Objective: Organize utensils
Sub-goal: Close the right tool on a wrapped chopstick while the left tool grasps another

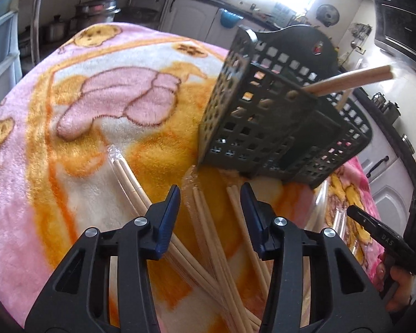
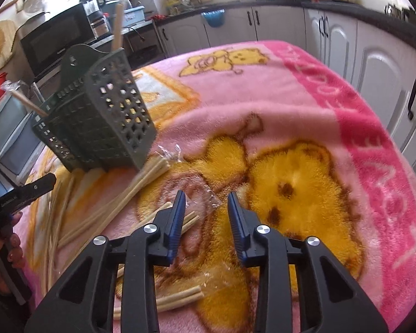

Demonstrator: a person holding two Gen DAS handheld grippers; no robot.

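A dark perforated utensil basket (image 1: 266,116) stands on a pink and yellow blanket, with chopsticks (image 1: 352,80) sticking out of it. It also shows in the right wrist view (image 2: 97,116). Several pairs of wooden chopsticks in clear wrappers (image 1: 208,236) lie on the blanket in front of the basket. My left gripper (image 1: 210,197) is open and empty just above them. My right gripper (image 2: 206,202) is open and empty above wrapped chopsticks (image 2: 144,186) right of the basket. More chopsticks (image 2: 180,299) lie under it.
The blanket (image 2: 305,105) covers the whole table. White kitchen cabinets (image 2: 374,63) and a counter run behind. A microwave (image 2: 55,38) and pots (image 1: 97,11) stand at the back. The right gripper shows at the left wrist view's edge (image 1: 385,238).
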